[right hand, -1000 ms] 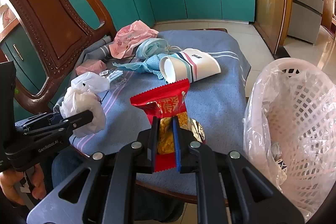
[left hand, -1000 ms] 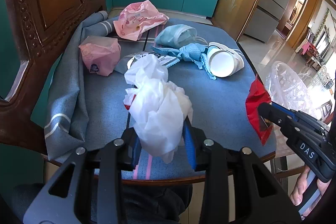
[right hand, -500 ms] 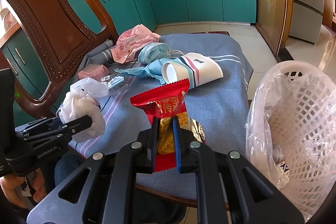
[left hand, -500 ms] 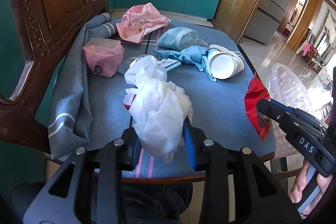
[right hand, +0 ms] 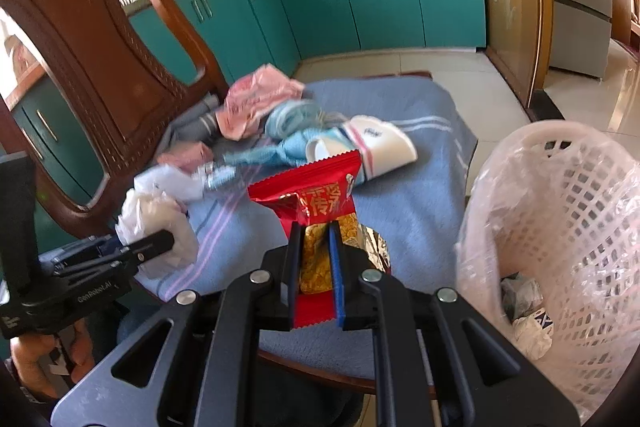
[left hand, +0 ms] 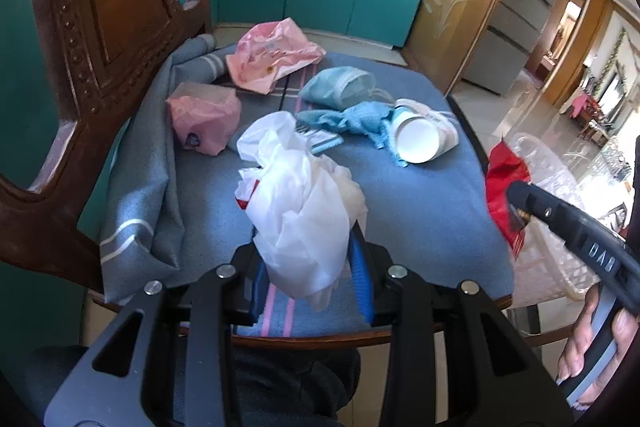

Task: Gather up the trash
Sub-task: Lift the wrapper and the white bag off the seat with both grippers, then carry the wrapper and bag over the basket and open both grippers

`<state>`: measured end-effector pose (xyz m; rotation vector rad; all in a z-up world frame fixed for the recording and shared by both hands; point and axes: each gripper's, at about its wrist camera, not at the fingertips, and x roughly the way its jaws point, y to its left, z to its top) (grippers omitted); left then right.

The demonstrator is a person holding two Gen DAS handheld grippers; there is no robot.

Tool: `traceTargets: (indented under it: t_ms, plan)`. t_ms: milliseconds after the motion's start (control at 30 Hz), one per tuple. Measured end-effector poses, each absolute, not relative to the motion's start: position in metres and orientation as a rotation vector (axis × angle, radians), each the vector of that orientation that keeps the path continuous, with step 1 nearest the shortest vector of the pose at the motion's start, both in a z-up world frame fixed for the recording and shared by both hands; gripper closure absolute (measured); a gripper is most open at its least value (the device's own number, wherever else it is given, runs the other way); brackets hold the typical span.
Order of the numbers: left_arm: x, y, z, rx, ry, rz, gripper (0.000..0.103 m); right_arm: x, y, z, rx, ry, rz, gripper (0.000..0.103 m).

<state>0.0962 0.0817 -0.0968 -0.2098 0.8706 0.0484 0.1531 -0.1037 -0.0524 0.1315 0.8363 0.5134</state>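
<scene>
Item: red snack wrapper (right hand: 308,201) — light, crinkly, slippery foil; right gripper (right hand: 316,259) clamped on its lower half. Left gripper (left hand: 310,267) pinches white plastic bag (left hand: 300,203) — soft, weightless, compressible.

Your left gripper (left hand: 310,269) is matt black plastic with shiny metal bolts, and between its blue pads sits a thin, crinkly white plastic bag (left hand: 298,203). Your right gripper (right hand: 316,267) pinches a glossy red wrapper (right hand: 310,201) with shiny foil inside. Under both lies a soft, fuzzy blue cloth (left hand: 420,211). To the right of your right gripper stands a smooth plastic basket (right hand: 560,195) lined with clear film. Left of both, the chair (right hand: 92,67) is polished, carved wood.
</scene>
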Motion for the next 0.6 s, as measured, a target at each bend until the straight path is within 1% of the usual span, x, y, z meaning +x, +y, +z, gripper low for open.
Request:
traceTargets:
  t_ms: [167, 333, 433, 600]
  plan:
    - [0.098, 0.069, -0.094, -0.212, 0.871, -0.009, 0.067, 0.154, -0.134, -0.035, 0.194, 0.789, 0.48, 0.089]
    - [0.108, 0.037, -0.085, -0.206, 0.857, -0.148, 0.067, 0.148, -0.191, -0.02, 0.212, 0.722, 0.348, 0.089]
    - [0.12, 0.006, -0.079, -0.2, 0.855, -0.265, 0.067, 0.144, -0.237, -0.028, 0.222, 0.736, 0.219, 0.089]
    - [0.142, -0.056, -0.066, -0.161, 0.853, -0.415, 0.067, 0.135, -0.284, -0.053, 0.258, 0.79, 0.087, 0.089]
